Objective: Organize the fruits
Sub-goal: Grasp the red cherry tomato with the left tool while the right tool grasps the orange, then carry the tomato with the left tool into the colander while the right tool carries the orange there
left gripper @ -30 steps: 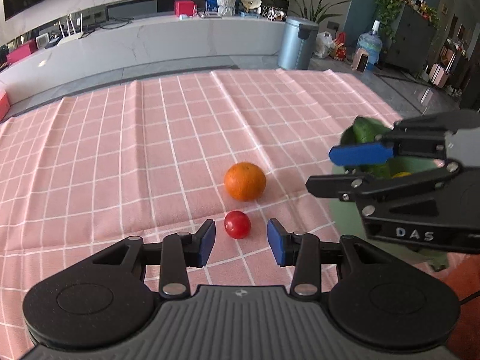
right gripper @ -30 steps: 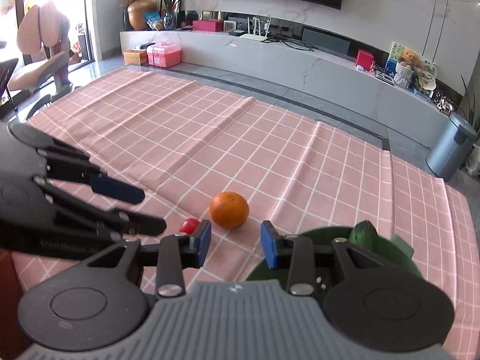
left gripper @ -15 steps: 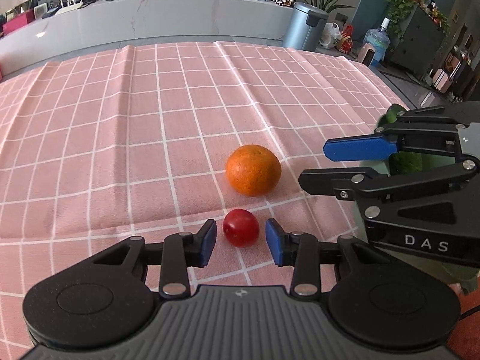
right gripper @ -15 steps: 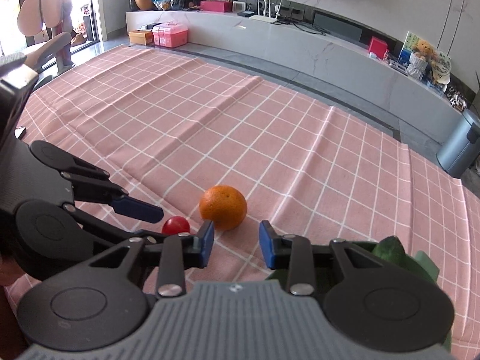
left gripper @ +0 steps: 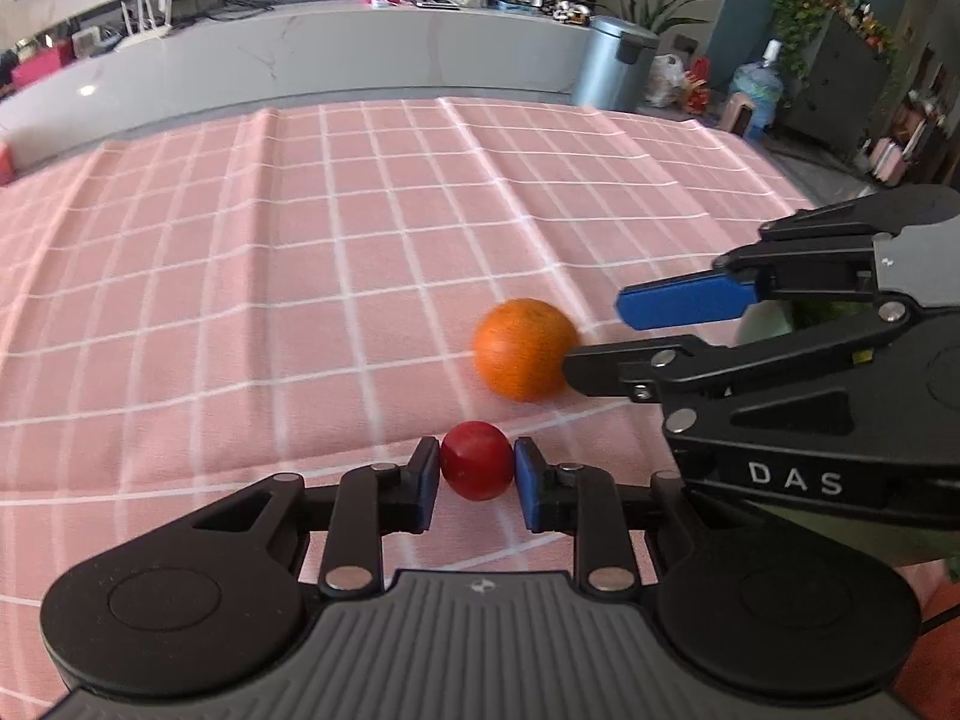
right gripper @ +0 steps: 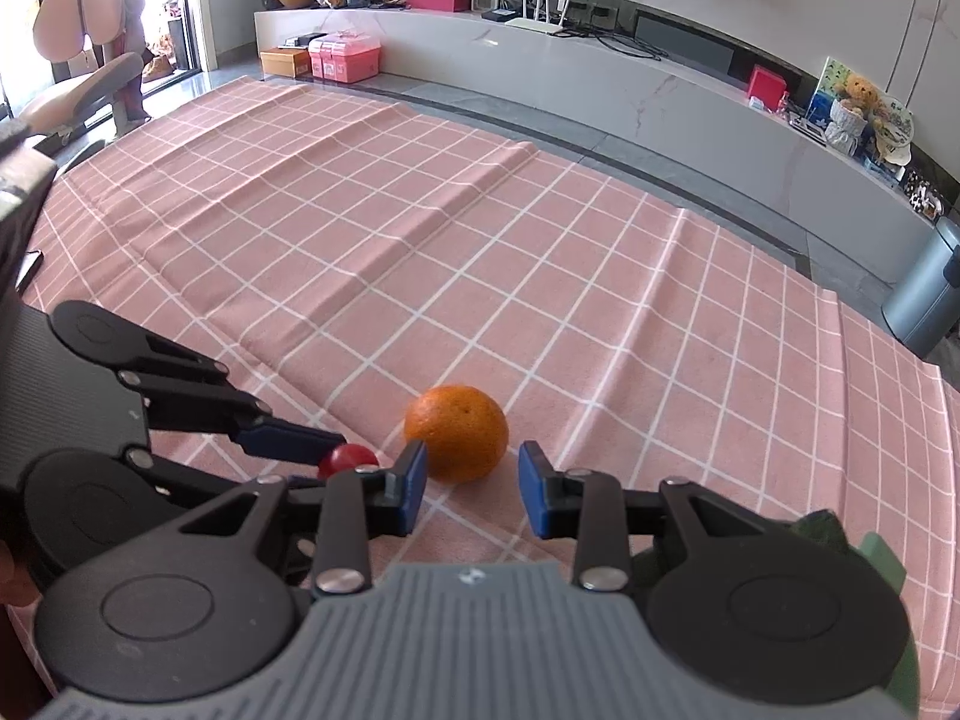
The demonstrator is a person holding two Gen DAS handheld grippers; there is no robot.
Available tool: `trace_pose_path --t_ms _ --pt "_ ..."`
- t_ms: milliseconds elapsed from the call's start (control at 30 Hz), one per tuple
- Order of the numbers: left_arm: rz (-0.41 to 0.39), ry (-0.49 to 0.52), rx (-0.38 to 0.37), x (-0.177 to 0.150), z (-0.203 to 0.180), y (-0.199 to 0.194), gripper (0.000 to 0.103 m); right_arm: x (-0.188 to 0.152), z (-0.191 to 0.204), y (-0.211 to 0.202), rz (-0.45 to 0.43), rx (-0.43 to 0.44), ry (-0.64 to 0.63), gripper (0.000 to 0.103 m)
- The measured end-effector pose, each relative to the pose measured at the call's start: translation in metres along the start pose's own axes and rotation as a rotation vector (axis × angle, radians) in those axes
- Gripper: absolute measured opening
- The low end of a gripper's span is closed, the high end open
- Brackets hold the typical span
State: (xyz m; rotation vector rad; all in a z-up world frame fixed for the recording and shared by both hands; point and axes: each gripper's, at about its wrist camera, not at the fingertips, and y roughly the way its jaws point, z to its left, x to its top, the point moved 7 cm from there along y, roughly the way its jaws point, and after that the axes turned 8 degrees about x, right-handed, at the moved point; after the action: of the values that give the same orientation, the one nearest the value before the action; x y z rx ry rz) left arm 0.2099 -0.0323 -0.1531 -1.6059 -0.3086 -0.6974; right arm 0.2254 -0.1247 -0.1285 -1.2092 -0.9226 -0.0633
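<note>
Tomato (left gripper: 477, 459) clamped in left tongs (left gripper: 474, 483), lower centre; orange (left gripper: 524, 348) just behind it on pink cloth (left gripper: 300, 276); right tongs (right gripper: 472, 491) apart, near orange.

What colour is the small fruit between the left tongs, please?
Red; the small fruit shows best in the left wrist view.

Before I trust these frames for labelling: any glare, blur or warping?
Left wrist view: the checked cloth lines bow from fisheye; orange and tomato are sharp. Right wrist view: daylight blows out the top-left corner by the chair; cloth grid curves too.
</note>
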Motion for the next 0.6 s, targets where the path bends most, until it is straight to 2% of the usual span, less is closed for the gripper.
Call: trace_pose_path --t_ms 100,167,333,433,600 --pt "-0.013 -0.011 0.049 0.001 0.013 -0.004 0.029 0.004 0.0 0.005 0.006 -0.004 0.017 0.034" --pt "-0.014 -0.061 0.061 0.003 0.025 -0.005 0.029 0.007 0.001 0.01 0.017 -0.009 0.025 0.041" --pt "-0.029 -0.168 0.124 0.009 0.057 -0.008 0.029 0.013 0.005 0.023 0.045 -0.011 0.04 0.046" --pt "-0.029 -0.213 0.127 0.011 0.069 -0.008 0.029 0.015 0.007 0.031 0.067 -0.022 0.045 0.047" --pt "-0.011 -0.218 0.121 0.009 0.068 -0.003 0.029 0.019 0.005 0.039 0.085 -0.056 0.06 0.05"
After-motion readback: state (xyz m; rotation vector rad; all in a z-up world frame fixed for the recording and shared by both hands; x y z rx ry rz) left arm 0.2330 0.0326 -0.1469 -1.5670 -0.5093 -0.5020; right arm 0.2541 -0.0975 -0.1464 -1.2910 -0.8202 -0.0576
